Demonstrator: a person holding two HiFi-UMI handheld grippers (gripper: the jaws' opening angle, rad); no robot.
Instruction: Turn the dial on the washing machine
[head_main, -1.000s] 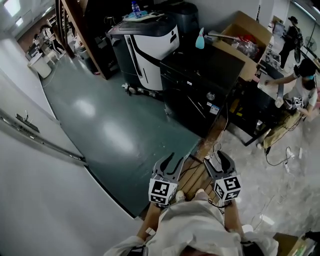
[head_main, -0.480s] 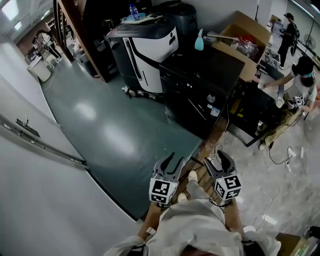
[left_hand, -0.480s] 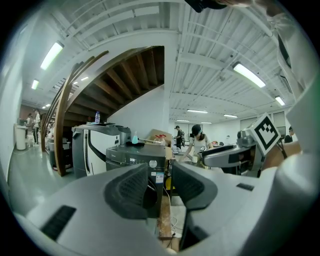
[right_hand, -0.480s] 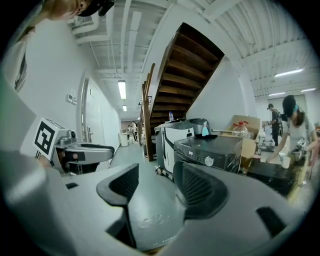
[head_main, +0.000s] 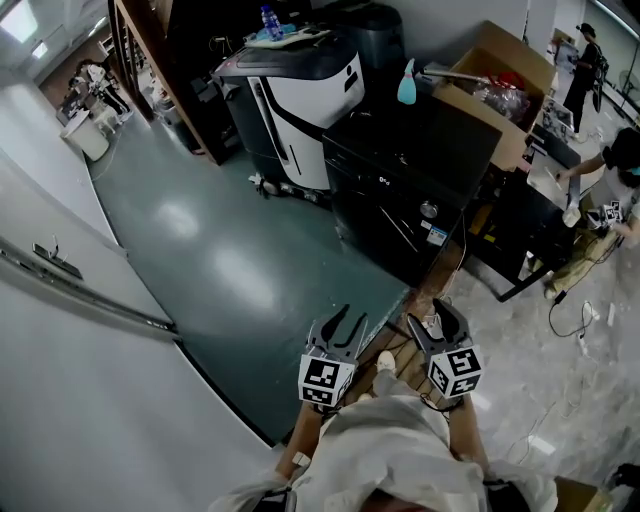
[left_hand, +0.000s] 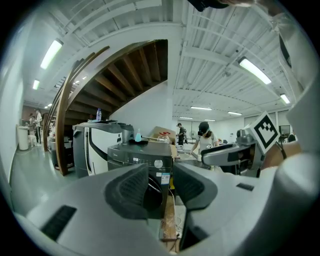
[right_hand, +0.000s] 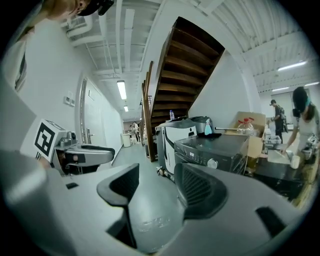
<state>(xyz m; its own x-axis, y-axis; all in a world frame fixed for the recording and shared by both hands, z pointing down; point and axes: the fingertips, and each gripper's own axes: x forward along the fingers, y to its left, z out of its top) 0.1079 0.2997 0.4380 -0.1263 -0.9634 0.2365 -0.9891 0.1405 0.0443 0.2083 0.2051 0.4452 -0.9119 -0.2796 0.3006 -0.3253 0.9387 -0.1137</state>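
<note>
The black washing machine (head_main: 400, 185) stands ahead on the floor, its round silver dial (head_main: 429, 209) on the front panel. Both grippers are held low in front of the person, well short of the machine. My left gripper (head_main: 346, 322) is open with nothing between its jaws; in the left gripper view the left gripper (left_hand: 160, 187) frames the machine (left_hand: 142, 159) and the dial (left_hand: 158, 163). My right gripper (head_main: 432, 318) is also open and empty. In the right gripper view the right gripper (right_hand: 159, 187) points left of the dial (right_hand: 213, 163).
A white-and-black machine (head_main: 300, 90) stands left of the washer; a blue spray bottle (head_main: 407, 85) and a cardboard box (head_main: 500, 80) are behind it. Wooden planks (head_main: 400, 350) and cables (head_main: 575, 315) lie on the floor. A white door (head_main: 80, 300) is at left, people (head_main: 615, 170) at right.
The person has stepped forward, so the washing machine sits slightly closer and lower in the head view. Both grippers keep their place and stay open.
</note>
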